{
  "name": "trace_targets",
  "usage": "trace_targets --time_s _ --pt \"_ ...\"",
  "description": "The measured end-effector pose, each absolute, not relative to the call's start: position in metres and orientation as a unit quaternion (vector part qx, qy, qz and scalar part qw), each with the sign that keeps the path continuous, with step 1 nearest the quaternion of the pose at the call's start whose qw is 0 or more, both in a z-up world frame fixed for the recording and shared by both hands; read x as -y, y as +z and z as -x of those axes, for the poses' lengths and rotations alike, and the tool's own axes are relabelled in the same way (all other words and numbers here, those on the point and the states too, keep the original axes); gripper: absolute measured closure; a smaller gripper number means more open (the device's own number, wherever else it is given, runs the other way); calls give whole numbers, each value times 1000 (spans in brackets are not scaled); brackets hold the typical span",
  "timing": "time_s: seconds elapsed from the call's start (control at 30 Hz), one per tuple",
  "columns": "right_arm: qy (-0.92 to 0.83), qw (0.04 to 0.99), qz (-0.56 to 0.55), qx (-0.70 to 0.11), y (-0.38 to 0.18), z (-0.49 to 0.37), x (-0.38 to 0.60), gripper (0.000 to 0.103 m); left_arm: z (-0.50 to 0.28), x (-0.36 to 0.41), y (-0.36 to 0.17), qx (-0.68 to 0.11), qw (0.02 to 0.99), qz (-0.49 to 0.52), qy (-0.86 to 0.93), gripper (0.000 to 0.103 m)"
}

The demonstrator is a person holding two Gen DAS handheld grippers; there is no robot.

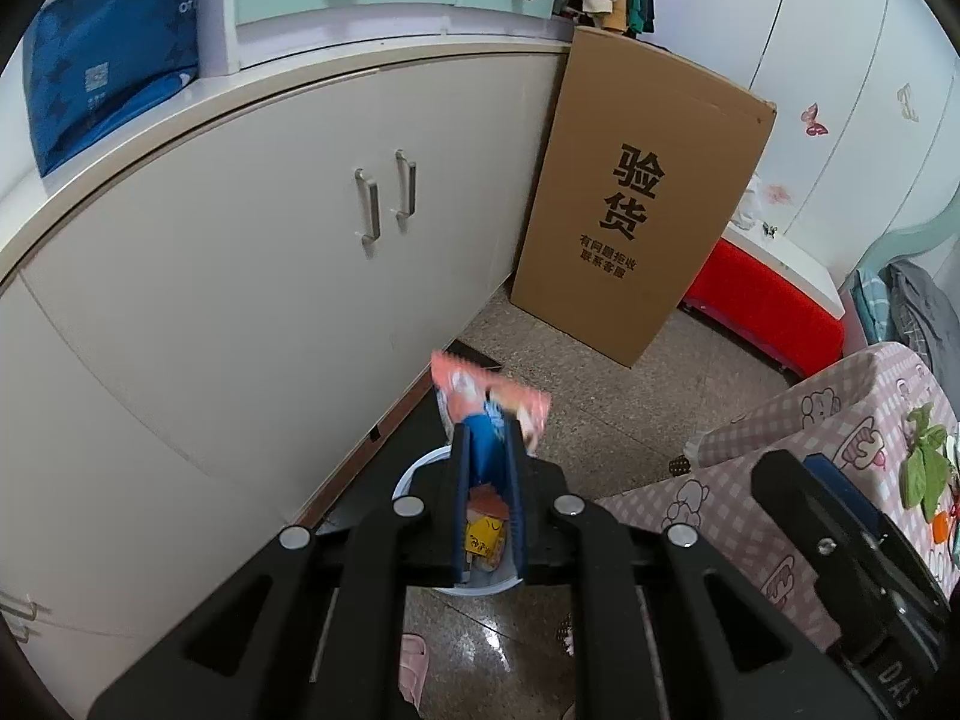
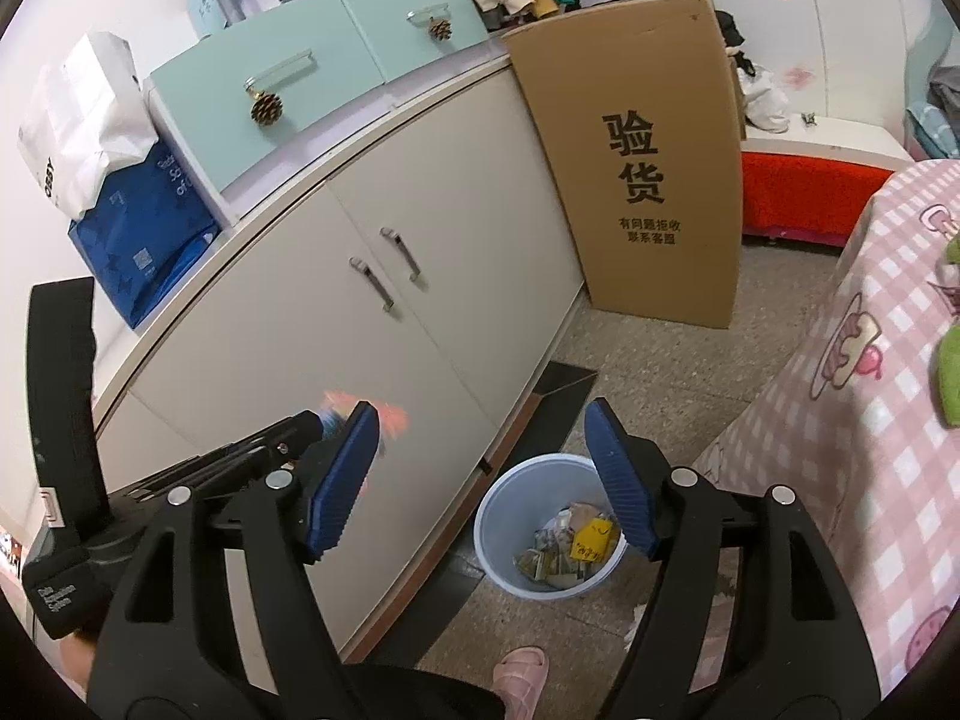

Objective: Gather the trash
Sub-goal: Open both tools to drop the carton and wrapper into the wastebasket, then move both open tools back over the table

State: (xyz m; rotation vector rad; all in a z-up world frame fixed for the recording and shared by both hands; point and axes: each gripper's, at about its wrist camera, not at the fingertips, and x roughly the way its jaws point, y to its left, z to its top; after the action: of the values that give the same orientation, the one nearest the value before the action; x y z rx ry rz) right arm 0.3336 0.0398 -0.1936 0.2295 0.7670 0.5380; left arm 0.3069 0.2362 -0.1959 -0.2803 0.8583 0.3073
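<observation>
Left gripper [image 1: 489, 450] clamps wrapper [image 1: 480, 402] above bin [image 2: 498, 516] beside cabinet [image 2: 360, 324].

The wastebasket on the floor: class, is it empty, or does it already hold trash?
Already holding trash. The wastebasket stands upright with crumpled wrappers covering its bottom, well below the rim.

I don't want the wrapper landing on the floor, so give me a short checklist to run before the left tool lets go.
1. Wrapper clamped in the left tool: ok.
2. Wrapper over the bin opening: cannot tell; the left view puts the bin directly under the fingers, the right view shows the wrapper off to the bin's side.
3. Bin upright, with room above the trash inside: ok.
4. Right tool open and empty: ok.
5. Foot in the pink slipper apart from the bin: ok.
</observation>
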Motion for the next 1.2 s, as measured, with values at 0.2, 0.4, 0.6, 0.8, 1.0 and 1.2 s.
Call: trace_targets --time_s 0.2,0.4,0.6,0.8,1.0,1.2 --pt "239 895 -116 -359 -195 -341 -34 33 -333 -227 -202 -409 893 114 151 92" --pt "237 894 -117 -362 -197 -342 -26 33 -340 -223 -206 -416 889 115 154 85" --pt "235 895 -125 -358 -189 -334 -17 33 -328 -221 -199 -409 892 113 157 60" --pt "230 901 -130 -344 -171 -317 -1 33 -311 -209 -182 -404 895 104 156 47" --pt "212 911 -141 -323 -150 -294 29 31 -292 -188 -160 -392 903 99 144 39" --pt "187 922 -151 -303 -132 -269 69 31 -274 -151 -135 -376 915 95 109 34"
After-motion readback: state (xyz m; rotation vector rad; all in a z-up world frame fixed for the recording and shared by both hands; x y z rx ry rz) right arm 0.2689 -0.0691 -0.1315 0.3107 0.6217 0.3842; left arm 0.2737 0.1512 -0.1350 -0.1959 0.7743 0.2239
